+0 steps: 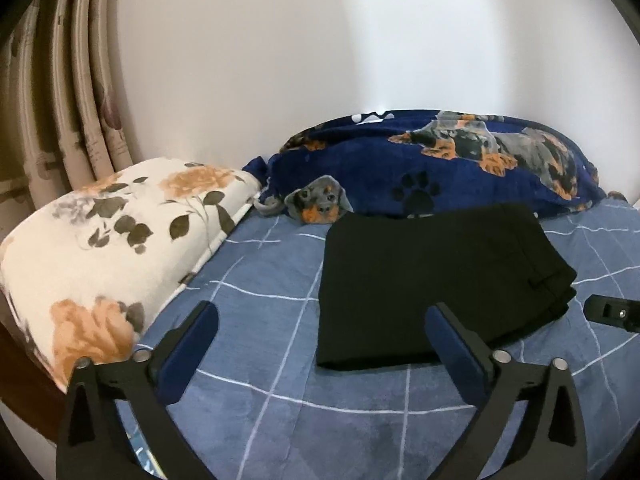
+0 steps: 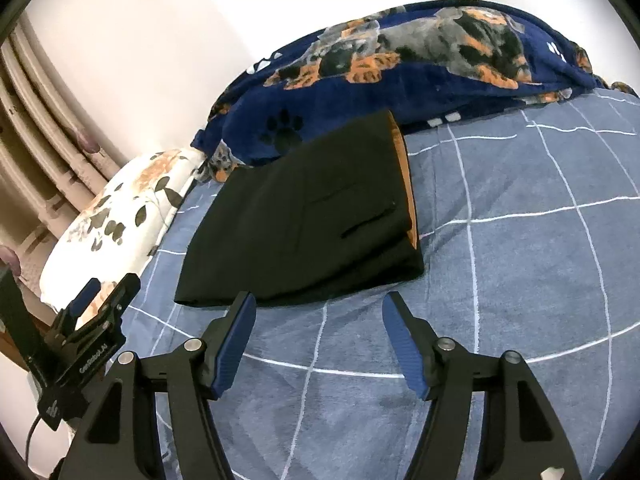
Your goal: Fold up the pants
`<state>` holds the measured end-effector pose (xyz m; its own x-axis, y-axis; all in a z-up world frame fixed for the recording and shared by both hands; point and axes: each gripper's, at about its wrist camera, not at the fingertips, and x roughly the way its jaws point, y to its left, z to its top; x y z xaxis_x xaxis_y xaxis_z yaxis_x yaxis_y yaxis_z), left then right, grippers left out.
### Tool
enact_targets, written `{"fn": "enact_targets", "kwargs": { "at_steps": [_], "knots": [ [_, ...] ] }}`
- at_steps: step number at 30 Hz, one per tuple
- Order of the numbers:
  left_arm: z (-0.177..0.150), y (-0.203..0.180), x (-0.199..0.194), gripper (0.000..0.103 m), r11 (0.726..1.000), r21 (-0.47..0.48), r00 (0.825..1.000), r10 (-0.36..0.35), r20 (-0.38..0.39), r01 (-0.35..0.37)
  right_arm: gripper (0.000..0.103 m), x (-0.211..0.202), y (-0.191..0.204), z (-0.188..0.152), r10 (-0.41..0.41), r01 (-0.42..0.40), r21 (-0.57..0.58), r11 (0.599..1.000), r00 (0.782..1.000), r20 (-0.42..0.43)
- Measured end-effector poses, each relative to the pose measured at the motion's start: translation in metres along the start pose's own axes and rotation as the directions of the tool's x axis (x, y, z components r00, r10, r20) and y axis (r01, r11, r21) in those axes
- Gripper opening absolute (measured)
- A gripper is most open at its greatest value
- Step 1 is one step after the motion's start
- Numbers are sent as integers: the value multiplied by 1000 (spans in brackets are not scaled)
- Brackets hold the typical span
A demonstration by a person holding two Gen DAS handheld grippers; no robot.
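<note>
Both your left gripper (image 1: 322,322) and right gripper (image 2: 319,312) gape empty; those soft, floppy black pants (image 1: 436,276) at 12 o'clock want a hem-edge pinch.

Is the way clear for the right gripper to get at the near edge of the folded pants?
Probably yes. The right gripper stands open with nothing between its pads, and the pants lie flat on the bedsheet just ahead. Only bare sheet lies between them; the left gripper is off to one side.
</note>
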<state>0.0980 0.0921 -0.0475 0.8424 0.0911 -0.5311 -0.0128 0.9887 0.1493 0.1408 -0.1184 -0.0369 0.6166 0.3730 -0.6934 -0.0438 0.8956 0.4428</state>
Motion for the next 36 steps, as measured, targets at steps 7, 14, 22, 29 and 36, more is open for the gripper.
{"fn": "enact_targets", "kwargs": {
  "at_steps": [7, 14, 22, 29, 36],
  "knots": [
    [21, 12, -39, 103, 995, -79, 995, -46, 85, 53, 65, -12, 3, 0, 19, -19, -8, 1000, 1000, 13],
    [36, 5, -72, 103, 993, -68, 985, -81, 150, 92, 65, -23, 3, -1, 36, -35, -10, 999, 999, 28],
    [47, -4, -90, 103, 982, -121, 977, -123, 173, 145, 65, -37, 2, 1, 48, -47, -3, 999, 997, 54],
    [48, -9, -105, 103, 992, -92, 976, -63, 211, 84, 66, -46, -2, 0, 49, -49, 3, 999, 997, 67],
    [50, -4, -117, 103, 984, -91, 967, -127, 220, 150, 66, -50, -4, -3, 49, -49, 6, 999, 996, 68]
  ]
}}
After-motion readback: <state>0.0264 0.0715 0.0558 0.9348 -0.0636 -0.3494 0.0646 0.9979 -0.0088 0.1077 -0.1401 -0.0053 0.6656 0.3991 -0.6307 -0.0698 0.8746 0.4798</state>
